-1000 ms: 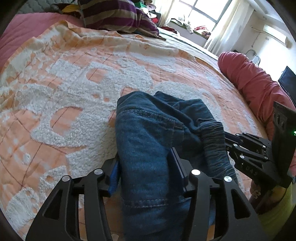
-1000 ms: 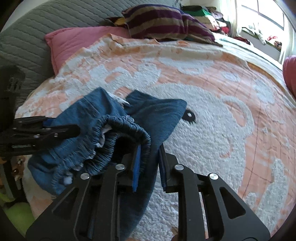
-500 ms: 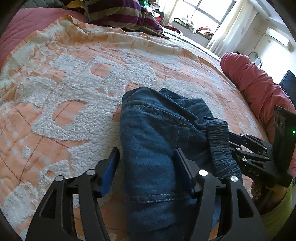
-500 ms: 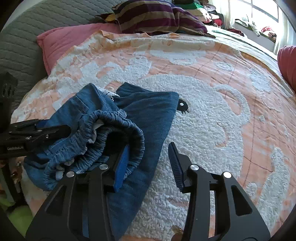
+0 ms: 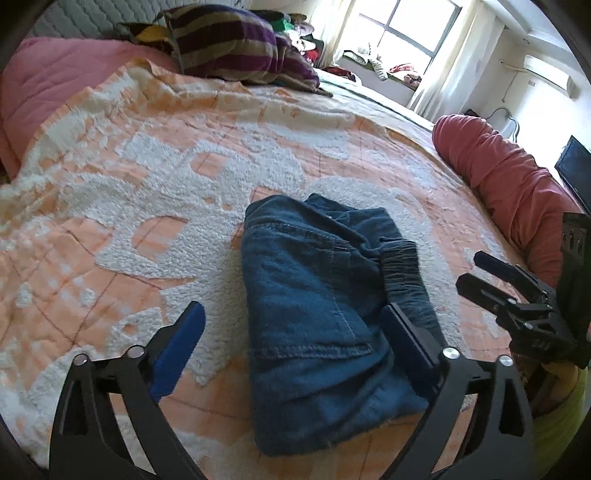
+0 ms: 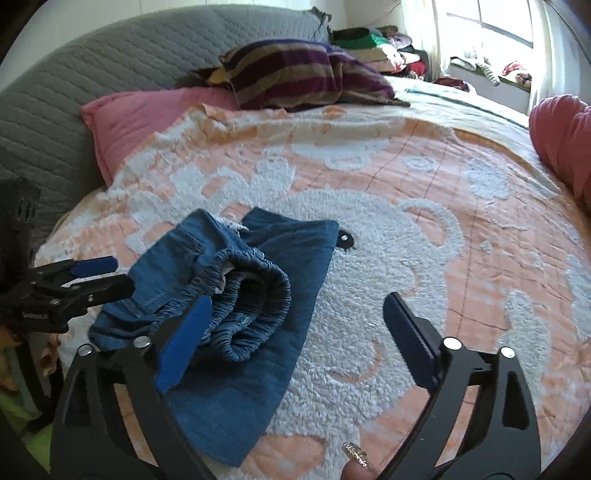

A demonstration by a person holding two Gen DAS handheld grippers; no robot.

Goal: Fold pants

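On an orange-and-white bedspread (image 5: pixel 147 177) lie folded blue denim pants (image 5: pixel 317 295), with the left gripper (image 5: pixel 295 343) and right gripper (image 6: pixel 295 332) opening, jaws spread wide, pinching nothing.

A home bedroom; a bed (image 6: pixel 480 229) with orange-white blanket, striped pillow (image 6: pixel 295 74), quilted headboard (image 6: pixel 110 74), bright window (image 5: pixel 410 33).

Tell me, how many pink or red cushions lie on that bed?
2. A pink pillow sits at the headboard end beside the striped pillow; a red bolster lies along the bed's window-side edge. Others may be hidden.
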